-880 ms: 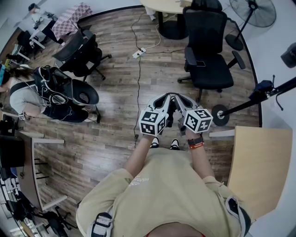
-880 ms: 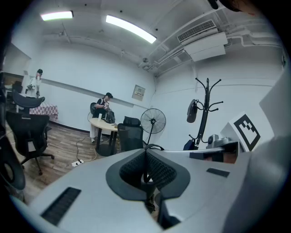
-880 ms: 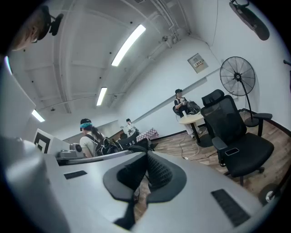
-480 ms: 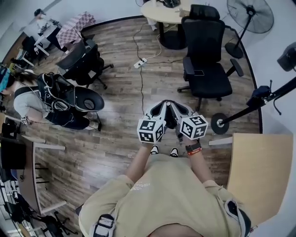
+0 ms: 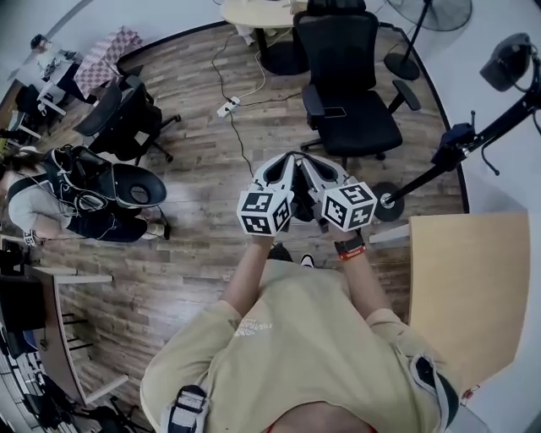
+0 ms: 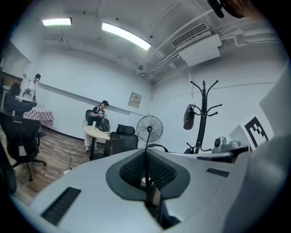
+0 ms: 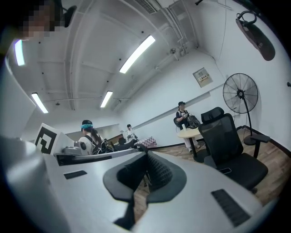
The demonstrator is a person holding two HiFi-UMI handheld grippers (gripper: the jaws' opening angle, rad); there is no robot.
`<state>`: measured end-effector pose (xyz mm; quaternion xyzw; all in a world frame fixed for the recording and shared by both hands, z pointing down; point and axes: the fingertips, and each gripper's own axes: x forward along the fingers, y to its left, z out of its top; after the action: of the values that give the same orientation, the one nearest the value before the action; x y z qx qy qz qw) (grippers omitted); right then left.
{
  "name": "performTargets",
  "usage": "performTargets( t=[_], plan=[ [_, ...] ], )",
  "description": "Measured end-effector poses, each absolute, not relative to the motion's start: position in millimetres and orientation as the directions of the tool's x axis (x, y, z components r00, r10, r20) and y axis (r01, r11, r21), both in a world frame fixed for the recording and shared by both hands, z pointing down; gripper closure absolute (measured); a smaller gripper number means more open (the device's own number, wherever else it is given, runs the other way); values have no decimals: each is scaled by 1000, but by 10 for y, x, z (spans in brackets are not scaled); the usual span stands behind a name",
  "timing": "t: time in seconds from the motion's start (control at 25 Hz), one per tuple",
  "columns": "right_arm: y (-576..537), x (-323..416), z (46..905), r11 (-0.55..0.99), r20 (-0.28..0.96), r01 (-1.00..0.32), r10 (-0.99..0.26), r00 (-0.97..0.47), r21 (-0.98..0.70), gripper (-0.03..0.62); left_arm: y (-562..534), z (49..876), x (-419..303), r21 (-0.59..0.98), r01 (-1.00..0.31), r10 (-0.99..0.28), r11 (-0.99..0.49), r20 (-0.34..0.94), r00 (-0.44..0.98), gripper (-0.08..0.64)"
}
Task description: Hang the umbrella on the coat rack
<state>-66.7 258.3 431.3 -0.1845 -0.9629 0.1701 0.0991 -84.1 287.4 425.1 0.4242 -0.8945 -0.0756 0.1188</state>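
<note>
A dark folded umbrella [image 5: 507, 57] hangs from the top of the black coat rack [image 5: 439, 165] at the right; its round base [image 5: 389, 201] stands on the wood floor. The left gripper view shows the coat rack [image 6: 203, 113] upright with the umbrella [image 6: 188, 117] hanging on a hook. It appears again as a dark umbrella [image 7: 257, 34] at the top right of the right gripper view. My left gripper [image 5: 283, 162] and right gripper [image 5: 306, 162] are side by side in front of my chest, away from the rack. Both are shut with nothing between their pads.
A black office chair [image 5: 347, 84] stands just ahead, with a round table [image 5: 254, 13] and a floor fan [image 5: 418, 13] behind it. A light wooden tabletop [image 5: 461, 287] is at my right. A seated person [image 5: 51, 194] and another chair [image 5: 127, 110] are at the left.
The view has shifted: the chair, rack and fan slid left and up in the head view. Both grippers stay shut and close together.
</note>
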Motion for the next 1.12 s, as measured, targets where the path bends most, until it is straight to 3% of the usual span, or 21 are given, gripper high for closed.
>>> performTargets(
  t=[0.56, 1.12],
  plan=[
    [1587, -997, 4513, 918, 174, 156, 231, -957, -363, 574, 1816, 4411, -1111, 275, -839, -883, 469, 155, -443, 535],
    [322, -1974, 4857, 905, 227, -180, -96, -969, -387, 574, 364, 4761, -2221, 285, -944, -974, 163, 199, -108, 535]
  ],
)
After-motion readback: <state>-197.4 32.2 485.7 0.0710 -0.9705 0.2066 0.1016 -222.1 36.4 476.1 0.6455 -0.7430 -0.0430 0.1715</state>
